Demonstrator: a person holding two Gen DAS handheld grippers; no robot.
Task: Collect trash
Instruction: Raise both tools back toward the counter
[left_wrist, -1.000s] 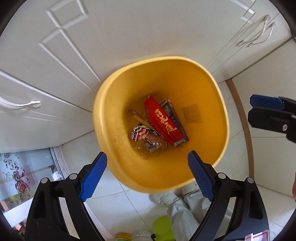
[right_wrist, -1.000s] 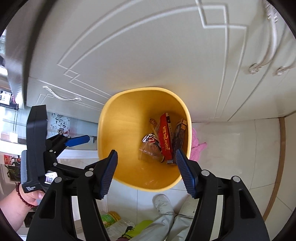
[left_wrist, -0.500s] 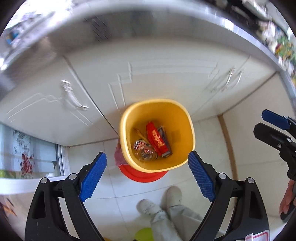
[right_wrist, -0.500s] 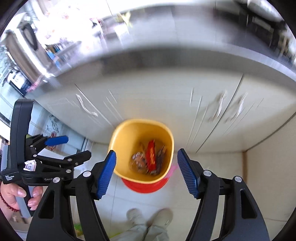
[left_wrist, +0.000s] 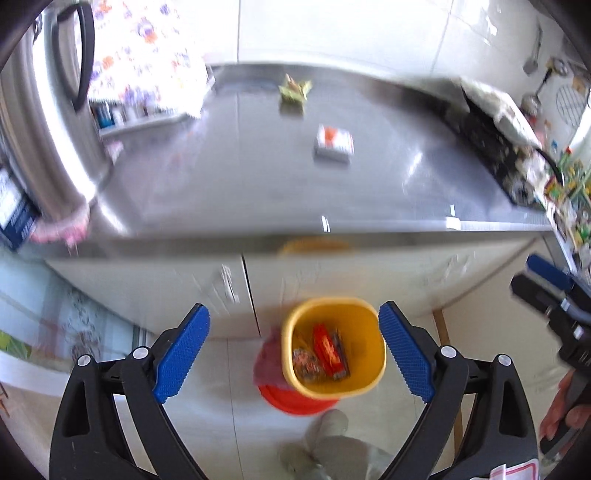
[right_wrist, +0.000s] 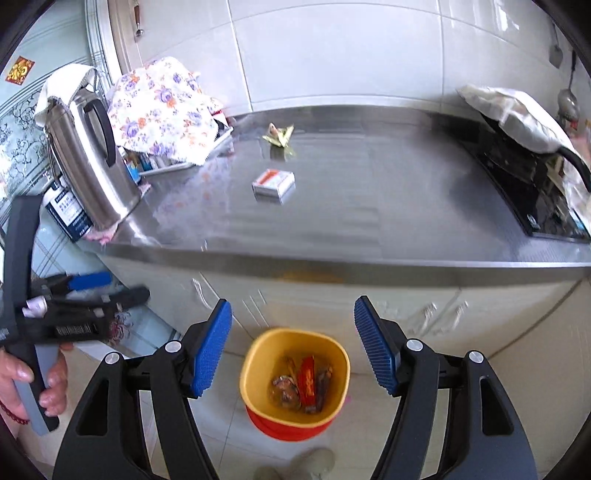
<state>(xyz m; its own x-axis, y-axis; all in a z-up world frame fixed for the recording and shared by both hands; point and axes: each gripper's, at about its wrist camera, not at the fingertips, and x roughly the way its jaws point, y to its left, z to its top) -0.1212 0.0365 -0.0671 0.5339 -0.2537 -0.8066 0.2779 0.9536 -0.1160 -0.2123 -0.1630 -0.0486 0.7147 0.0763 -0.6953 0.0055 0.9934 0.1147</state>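
Steel counter (right_wrist: 369, 206) ahead; both claws gaping, level above bin (right_wrist: 295, 373).

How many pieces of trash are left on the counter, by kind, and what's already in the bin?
Small white-and-orange box on counter: 1
Crumpled yellow-green wrapper on counter: 1
Red packet in yellow bin: 1
Other wrappers in bin: too blurred to count
Total on counter: 2

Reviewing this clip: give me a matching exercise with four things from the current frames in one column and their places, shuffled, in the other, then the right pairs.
Things:
1. small white and orange box
2. red wrapper
3. steel kettle
4. crumpled yellow-green wrapper

Places:
A. inside the yellow bin
B. far back on the countertop, near the wall
C. left end of the countertop
D. middle of the countertop

Pairs: 1-D, 2-A, 3-C, 4-B
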